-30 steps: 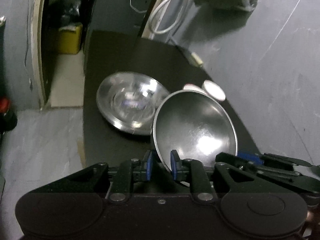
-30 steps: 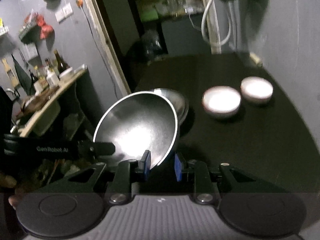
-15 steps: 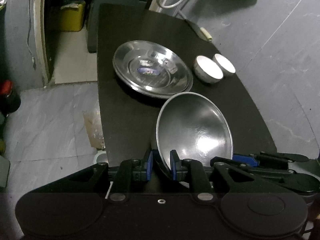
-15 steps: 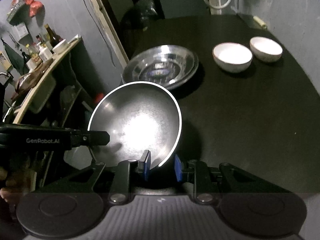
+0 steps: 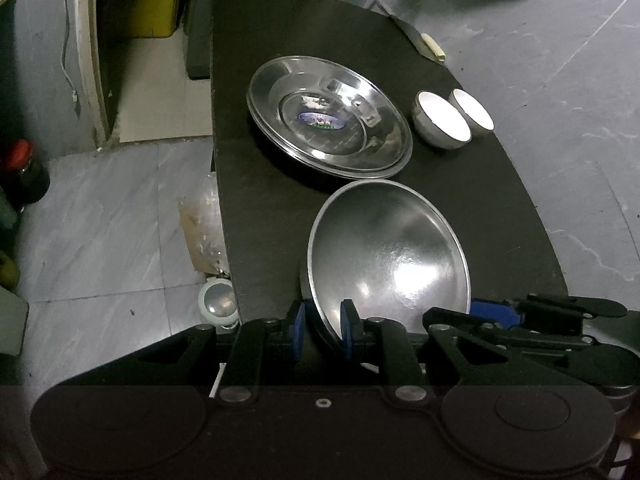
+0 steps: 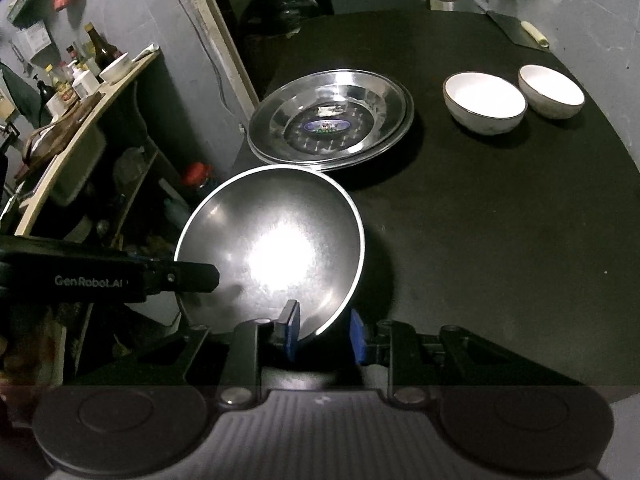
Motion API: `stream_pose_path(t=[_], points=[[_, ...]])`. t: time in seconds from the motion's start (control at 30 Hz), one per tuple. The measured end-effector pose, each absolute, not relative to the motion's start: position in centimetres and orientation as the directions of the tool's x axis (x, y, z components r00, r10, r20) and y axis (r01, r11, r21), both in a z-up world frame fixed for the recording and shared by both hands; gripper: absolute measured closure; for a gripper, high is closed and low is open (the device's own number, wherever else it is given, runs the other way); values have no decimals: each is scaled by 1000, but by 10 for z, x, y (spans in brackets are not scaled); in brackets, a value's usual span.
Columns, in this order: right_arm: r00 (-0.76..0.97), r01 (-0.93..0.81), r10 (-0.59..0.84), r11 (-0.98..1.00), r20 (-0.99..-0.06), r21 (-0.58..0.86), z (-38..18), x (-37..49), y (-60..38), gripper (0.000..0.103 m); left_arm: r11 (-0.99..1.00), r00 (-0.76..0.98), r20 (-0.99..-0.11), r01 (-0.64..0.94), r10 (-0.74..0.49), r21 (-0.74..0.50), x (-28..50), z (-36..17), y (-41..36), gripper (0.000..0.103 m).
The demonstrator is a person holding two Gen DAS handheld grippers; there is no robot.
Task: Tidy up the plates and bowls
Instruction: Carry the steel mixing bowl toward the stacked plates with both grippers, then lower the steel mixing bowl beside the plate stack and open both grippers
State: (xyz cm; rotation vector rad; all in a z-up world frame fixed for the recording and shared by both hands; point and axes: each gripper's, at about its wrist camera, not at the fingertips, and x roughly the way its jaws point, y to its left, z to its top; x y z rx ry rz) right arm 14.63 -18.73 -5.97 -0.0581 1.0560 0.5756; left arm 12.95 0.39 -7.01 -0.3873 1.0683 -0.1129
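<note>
Left claw (image 5: 322,330): blue pads nearly together, pinching the near rim of the steel bowl (image 5: 390,254). Right claw (image 6: 324,334): also narrow, with the same bowl's rim between its pads; the left pad touches the inner wall, contact at the right pad unclear. Bowl is smooth, round, brushed steel with a bright glare spot, tilted, above the near part of the bench (image 6: 500,240). Bench top is matte black. Beyond the bowl: stacked shallow steel plates (image 6: 332,120), mirror-polished, oval label at centre. To their right, two small white bowls (image 6: 484,102), glossy, round, side by side, just apart.
</note>
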Motion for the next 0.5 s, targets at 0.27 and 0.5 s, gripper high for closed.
stream_pose_path(t=[0.27,0.5], points=[[367,-467,431,852,-824,237,-56,153,-189,69,925,483,-831,-100,-277,-367,132,-68,6,74],[419,-440,428,867,-801,234,-48,152,-200,57,943,523,-826,-118,-209,-313,125,-56,10,42]])
